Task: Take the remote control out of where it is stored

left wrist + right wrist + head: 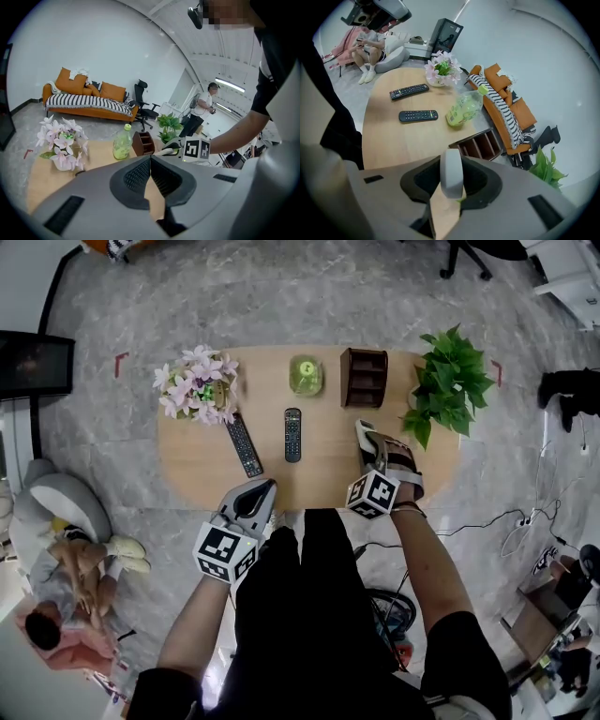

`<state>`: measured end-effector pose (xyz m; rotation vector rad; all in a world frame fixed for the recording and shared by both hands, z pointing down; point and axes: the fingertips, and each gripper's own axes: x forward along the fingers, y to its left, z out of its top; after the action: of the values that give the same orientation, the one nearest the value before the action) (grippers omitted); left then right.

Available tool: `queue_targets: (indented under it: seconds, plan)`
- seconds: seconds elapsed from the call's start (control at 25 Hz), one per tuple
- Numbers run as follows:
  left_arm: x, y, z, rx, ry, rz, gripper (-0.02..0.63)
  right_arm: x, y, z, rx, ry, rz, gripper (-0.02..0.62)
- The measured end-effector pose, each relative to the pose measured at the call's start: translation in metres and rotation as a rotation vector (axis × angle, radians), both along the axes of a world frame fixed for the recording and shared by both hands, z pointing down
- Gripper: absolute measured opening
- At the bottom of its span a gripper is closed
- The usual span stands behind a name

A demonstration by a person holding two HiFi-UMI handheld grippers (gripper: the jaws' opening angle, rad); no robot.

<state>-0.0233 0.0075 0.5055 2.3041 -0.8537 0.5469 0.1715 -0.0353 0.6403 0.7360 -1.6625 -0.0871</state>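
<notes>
My right gripper [375, 454] hangs above the right part of the wooden table [319, 479], shut on a slim white remote [364, 432] whose rounded end shows between the pads [452, 172]. The brown slotted organizer [364, 377] stands just beyond it, its compartments [480, 144] looking empty. Two black remotes [292, 434] [244, 444] lie flat on the table's middle and left. My left gripper [265, 488] is at the table's front edge, shut with nothing in it [150, 161].
A pot of pink flowers [197, 382] stands at the back left, a green bottle [306, 375] at the back middle, a leafy plant [448, 381] at the right end. A person sits on a beanbag [56, 512] on the floor to the left.
</notes>
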Motion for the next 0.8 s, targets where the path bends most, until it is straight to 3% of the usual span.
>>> queue_targets:
  seconds: [0.4,0.64,0.8]
  plan:
    - [-0.014,0.020,0.037,-0.057,-0.045,0.013,0.008,-0.016,0.018,0.070,0.033,0.082,-0.015,0.118]
    - [-0.013,0.029,0.054,-0.100,-0.042,-0.001,0.006,-0.022,0.017,0.087,0.044,0.060,-0.021,0.117]
    - [-0.007,0.038,0.060,-0.115,-0.043,0.005,0.006,-0.028,0.027,0.098,0.003,0.035,-0.056,0.118]
